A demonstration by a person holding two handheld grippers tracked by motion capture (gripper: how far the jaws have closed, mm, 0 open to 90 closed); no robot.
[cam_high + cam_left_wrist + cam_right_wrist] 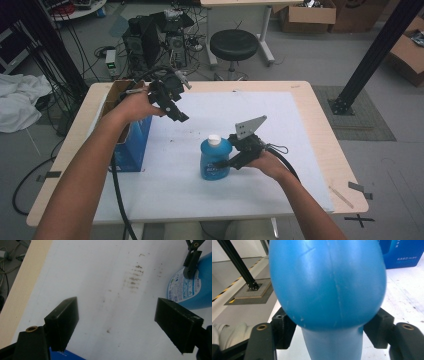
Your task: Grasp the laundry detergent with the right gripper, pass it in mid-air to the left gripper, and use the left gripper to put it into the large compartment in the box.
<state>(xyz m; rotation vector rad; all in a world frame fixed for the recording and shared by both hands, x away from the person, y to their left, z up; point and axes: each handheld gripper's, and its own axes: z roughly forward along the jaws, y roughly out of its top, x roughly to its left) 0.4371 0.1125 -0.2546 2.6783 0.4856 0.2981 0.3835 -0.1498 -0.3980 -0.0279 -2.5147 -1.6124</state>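
Right gripper [223, 164] clamped on blue bottle [215, 160] from 3 o'clock, probably for steady lifting; left gripper [176, 111] apart, waiting at 11 o'clock.

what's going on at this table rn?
A person works two handheld tongs over a white mat. The right tongs have the blue bottle with a white cap between their jaws, at the bottle's narrower part as the right gripper view shows it; the bottle stands upright on the mat. The left tongs hang open above the mat with nothing between them, next to a blue box at the mat's left edge.
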